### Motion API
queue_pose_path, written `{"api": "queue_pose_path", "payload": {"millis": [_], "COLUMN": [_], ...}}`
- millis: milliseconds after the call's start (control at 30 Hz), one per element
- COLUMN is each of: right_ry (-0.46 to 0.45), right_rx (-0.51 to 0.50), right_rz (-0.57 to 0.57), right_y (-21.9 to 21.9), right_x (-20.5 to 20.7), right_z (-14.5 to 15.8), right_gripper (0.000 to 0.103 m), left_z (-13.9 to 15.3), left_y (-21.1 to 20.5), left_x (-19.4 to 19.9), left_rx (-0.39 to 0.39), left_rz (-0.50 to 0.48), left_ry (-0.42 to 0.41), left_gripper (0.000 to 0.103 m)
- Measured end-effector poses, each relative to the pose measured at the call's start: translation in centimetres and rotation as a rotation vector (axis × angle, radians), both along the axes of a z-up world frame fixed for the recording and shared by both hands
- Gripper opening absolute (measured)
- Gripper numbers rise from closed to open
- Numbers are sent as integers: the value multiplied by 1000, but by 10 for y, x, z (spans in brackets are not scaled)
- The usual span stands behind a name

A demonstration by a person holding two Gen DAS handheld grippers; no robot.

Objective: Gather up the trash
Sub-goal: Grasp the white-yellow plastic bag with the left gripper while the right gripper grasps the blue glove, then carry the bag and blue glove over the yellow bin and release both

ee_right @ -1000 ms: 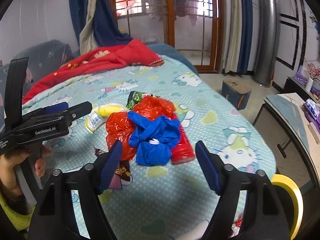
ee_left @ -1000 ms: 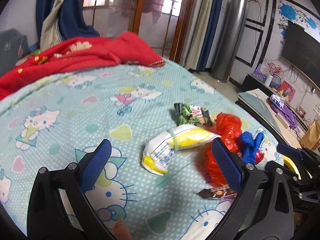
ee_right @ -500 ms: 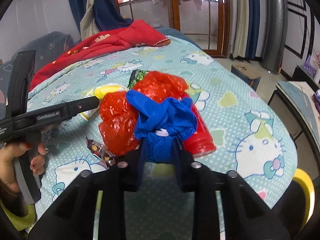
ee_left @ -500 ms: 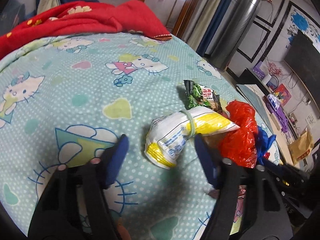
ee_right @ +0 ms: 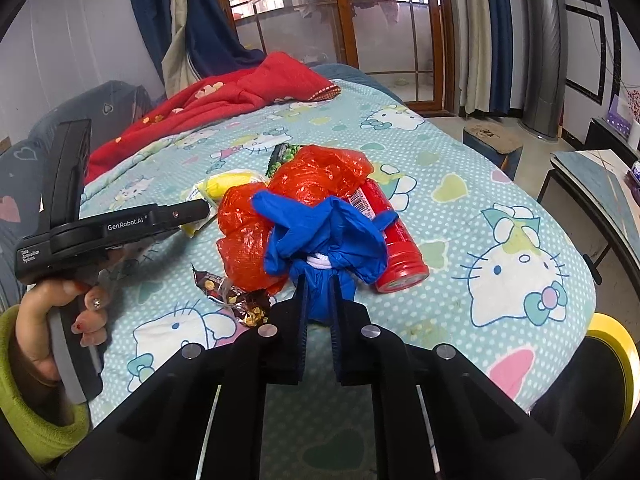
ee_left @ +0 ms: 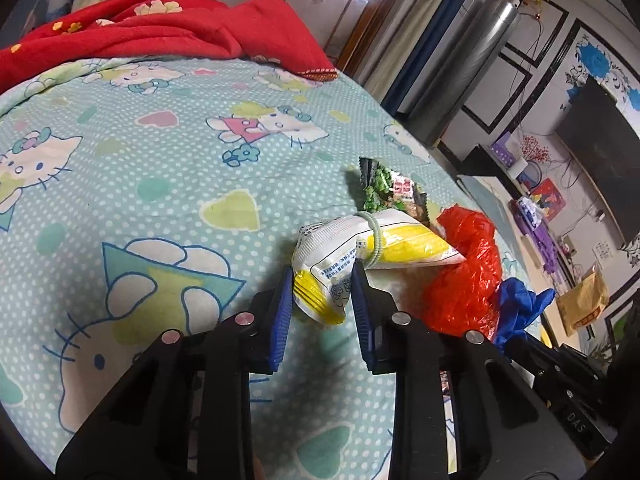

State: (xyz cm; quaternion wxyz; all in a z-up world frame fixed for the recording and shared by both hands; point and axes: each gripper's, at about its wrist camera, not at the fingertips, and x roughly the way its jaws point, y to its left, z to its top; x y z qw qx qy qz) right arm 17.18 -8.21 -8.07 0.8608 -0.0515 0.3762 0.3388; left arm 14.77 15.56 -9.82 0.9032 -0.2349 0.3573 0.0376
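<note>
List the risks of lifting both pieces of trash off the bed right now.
The left gripper is closing on only the corner of the yellow-and-white packet, so it may slip out. The right gripper pinches the blue bag, which lies against the red plastic bag and red can; those may get dragged.

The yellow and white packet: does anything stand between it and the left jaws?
Nothing visible does. The yellow and white packet already lies between the closing jaws of the left gripper; the red plastic bag is beside it.
</note>
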Motion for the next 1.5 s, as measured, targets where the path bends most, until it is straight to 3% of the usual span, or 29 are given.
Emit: {"api": "queue_pose_path", "payload": {"millis": [467,867,1500], "right_ry": [-29,-73,-121], "right_rx": [44,72,93], "right_rz": [-7,-27,-120], "right_y": [-13,-34,-86], "right_x": [-10,-20,-28], "right_z": [21,48,69], "right_gripper": [8,8,8], "left_z": [40,71,97], "left_y": [-10,-38,-85], "left_x": [-31,-42,-56], "left_rx": [47,91,131], "left_rz": [30,-33,-137], "left_ry": [-145,-232,-307], "left_gripper": [20,20,20]}}
